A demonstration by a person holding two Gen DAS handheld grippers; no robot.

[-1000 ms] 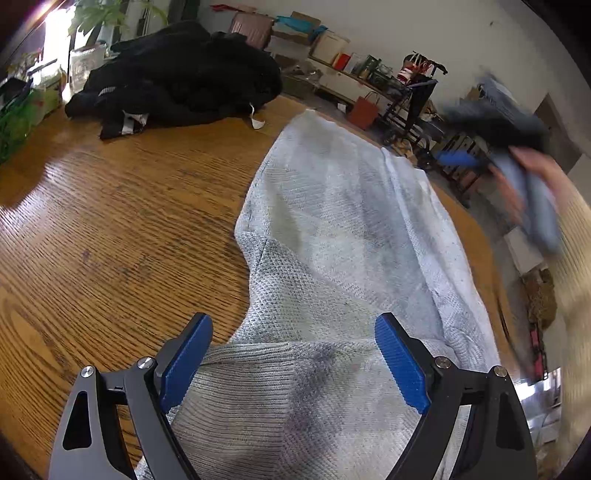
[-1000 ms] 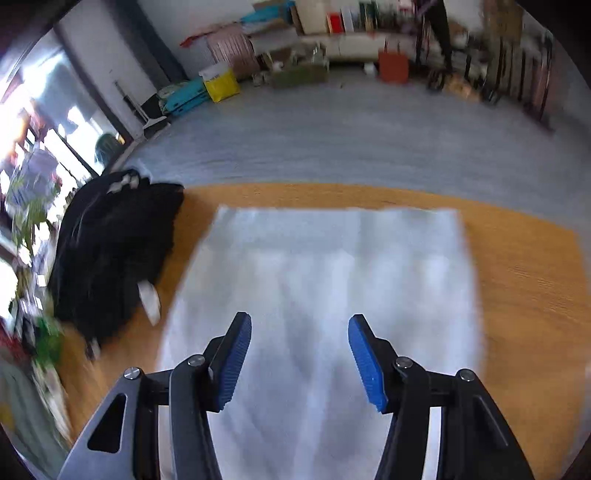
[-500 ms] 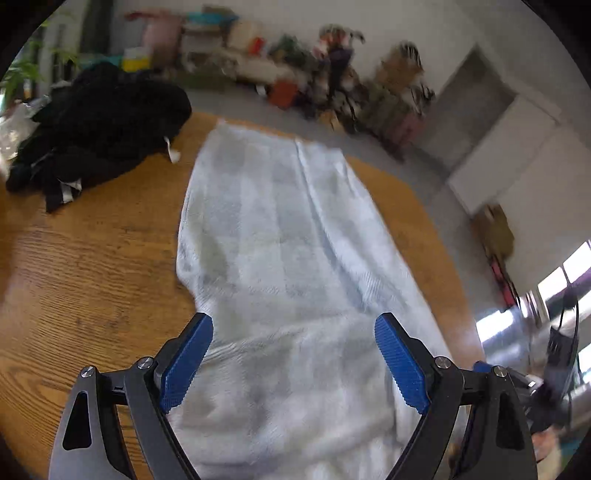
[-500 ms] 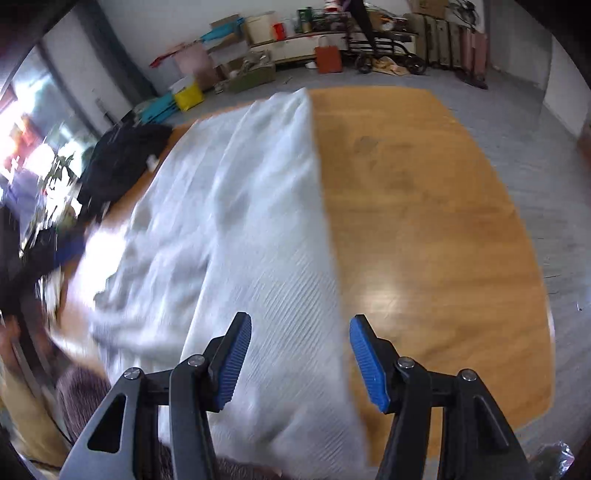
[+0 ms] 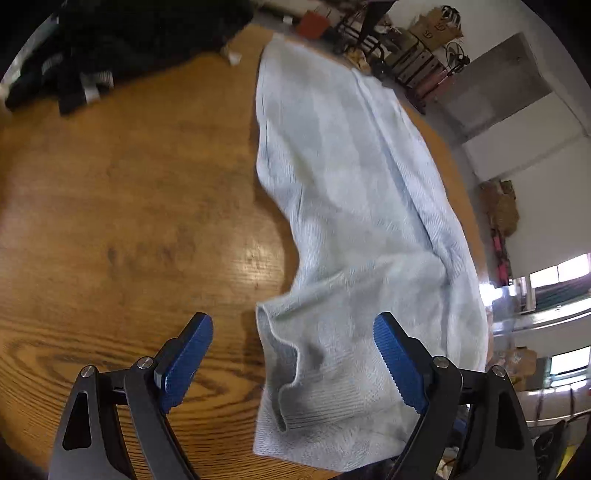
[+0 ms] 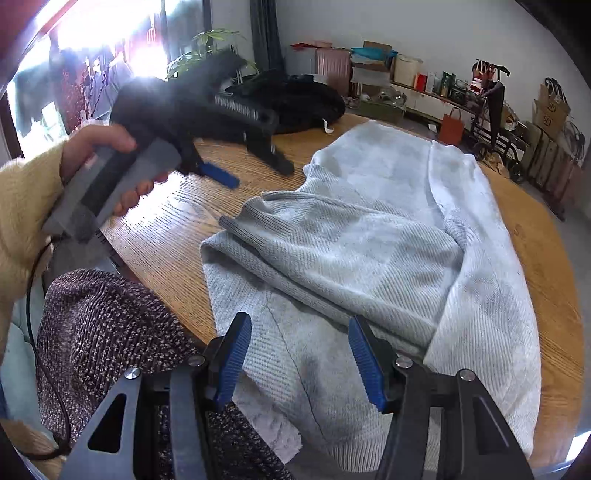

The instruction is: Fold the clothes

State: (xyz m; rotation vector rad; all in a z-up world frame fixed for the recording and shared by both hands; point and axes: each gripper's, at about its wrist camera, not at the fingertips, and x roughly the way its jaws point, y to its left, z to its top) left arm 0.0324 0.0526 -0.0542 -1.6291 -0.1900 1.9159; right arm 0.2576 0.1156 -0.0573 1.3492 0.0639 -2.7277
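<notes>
A wooden tabletop [image 6: 170,221] with strong grain carries the scene. Bright daylight pours through a window [image 6: 92,48] at far left, beside a green potted plant [image 6: 207,44]. Along the pale far wall [image 6: 424,26] runs a low shelf [image 6: 424,92] crowded with boxes and bottles; paper bags [image 6: 554,107] stand at far right. The floor [image 6: 576,236] is grey.
</notes>
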